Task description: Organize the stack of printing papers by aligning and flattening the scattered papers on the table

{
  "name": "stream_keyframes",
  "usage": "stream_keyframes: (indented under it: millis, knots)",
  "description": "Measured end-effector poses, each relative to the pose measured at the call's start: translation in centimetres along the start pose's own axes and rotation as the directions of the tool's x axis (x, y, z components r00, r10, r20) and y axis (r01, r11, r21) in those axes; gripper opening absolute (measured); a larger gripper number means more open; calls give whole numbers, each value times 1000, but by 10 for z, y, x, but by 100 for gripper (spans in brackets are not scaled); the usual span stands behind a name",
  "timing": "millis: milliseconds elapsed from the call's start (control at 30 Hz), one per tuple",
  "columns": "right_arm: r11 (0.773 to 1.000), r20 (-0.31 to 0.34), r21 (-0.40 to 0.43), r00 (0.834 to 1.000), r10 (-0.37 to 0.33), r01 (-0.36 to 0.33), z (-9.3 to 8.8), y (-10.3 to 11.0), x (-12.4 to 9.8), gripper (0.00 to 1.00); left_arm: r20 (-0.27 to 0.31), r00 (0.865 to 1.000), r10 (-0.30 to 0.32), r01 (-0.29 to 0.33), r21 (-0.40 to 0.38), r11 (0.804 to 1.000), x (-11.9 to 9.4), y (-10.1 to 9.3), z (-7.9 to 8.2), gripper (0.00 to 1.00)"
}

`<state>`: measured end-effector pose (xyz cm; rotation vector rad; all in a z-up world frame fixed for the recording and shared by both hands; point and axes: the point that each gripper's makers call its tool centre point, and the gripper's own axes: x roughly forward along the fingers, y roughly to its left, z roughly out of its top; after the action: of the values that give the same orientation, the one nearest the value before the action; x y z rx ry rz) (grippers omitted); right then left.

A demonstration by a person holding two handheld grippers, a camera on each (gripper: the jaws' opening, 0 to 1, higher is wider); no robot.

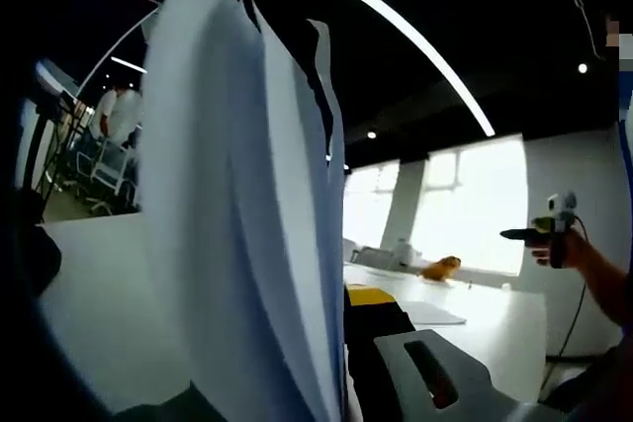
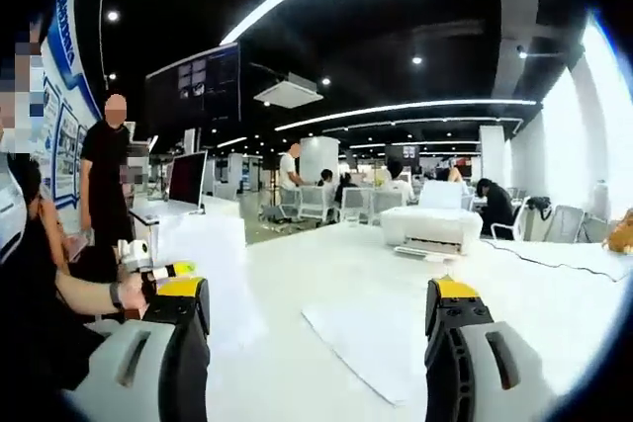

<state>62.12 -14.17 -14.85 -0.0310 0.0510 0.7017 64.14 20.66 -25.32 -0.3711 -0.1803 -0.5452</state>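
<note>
Papers [image 1: 237,205] stand upright, clamped in your left gripper [image 1: 341,363] (above the table [image 1: 89,303]). Your right gripper [image 2: 316,343] is spread wide, holding nothing, over one sheet [image 2: 366,338] lying flat on the table.

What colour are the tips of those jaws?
Yellow tips on black jaws, clearest in the right gripper view.

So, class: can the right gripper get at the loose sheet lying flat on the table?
Probably yes. The right gripper is open, and the sheet lies flat on the table just ahead between its fingers, with nothing in between.
</note>
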Motion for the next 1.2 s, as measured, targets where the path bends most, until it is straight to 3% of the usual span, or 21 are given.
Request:
stream_keyframes:
  millis: [267,567,967,1200]
  knots:
    - [998,21,56,999,-27,26,-9,-12,-9,85,6,1000,-1,1,-1,1000,-1,0,1,6]
    - [994,-32,83,997,-71,73,-41,-29,-12,85,5,1000,-4,4,0,1000,-1,-1,0,6]
    - [988,-90,53,986,-139,145,-62,-54,-32,85,6,1000,-6,6,-1,1000,-1,-2,0,6]
    - [984,-148,5,973,-175,177,-63,-88,-33,86,-1,1000,-7,7,6,1000,0,-3,-1,6]
